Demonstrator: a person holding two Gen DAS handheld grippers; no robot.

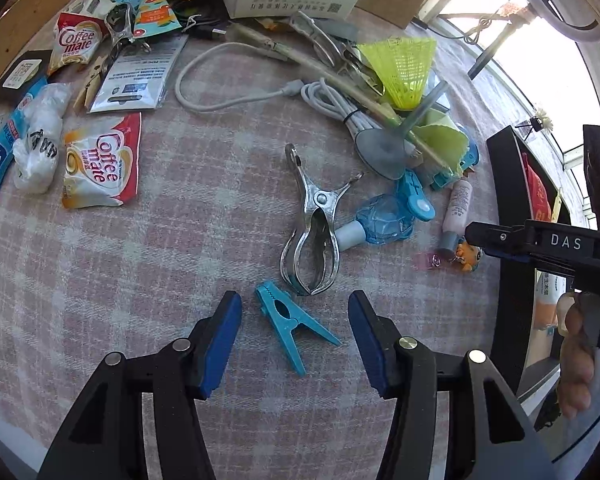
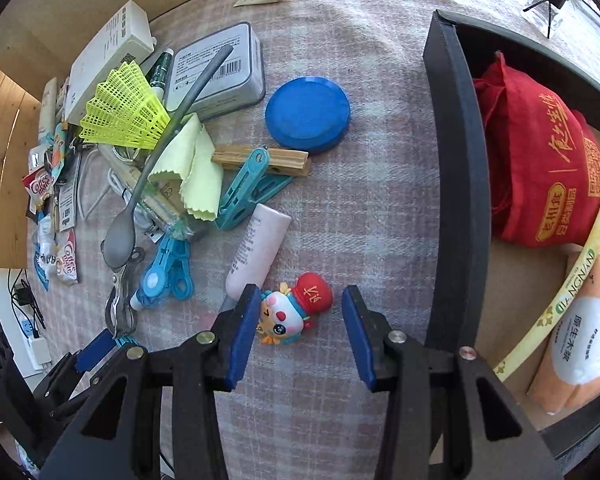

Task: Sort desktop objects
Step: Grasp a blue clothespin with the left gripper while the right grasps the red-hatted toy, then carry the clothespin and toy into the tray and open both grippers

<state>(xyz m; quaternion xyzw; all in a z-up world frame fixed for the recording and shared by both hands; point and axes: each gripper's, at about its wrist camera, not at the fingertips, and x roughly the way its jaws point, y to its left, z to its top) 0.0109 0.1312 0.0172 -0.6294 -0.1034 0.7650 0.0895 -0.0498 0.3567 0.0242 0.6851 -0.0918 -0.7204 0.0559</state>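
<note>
My left gripper (image 1: 294, 308) is open, its blue pads either side of a small light-blue clothes peg (image 1: 290, 322) lying on the plaid cloth. A large metal clip (image 1: 314, 226) lies just beyond it. My right gripper (image 2: 300, 308) is open around a cartoon doll keychain (image 2: 294, 310) with a red hat; the doll sits nearer the left pad. A pink tube (image 2: 258, 250) lies just beyond the doll. The right gripper also shows at the right edge of the left wrist view (image 1: 476, 238).
A black box (image 2: 456, 184) at the right holds a red pouch (image 2: 540, 160) and tissue packs. A blue round lid (image 2: 308, 114), wooden peg (image 2: 260, 160), yellow shuttlecock (image 2: 126, 112), grey spoon (image 2: 120, 236), white cable (image 1: 228, 76) and Coffee-mate packets (image 1: 100, 160) clutter the cloth.
</note>
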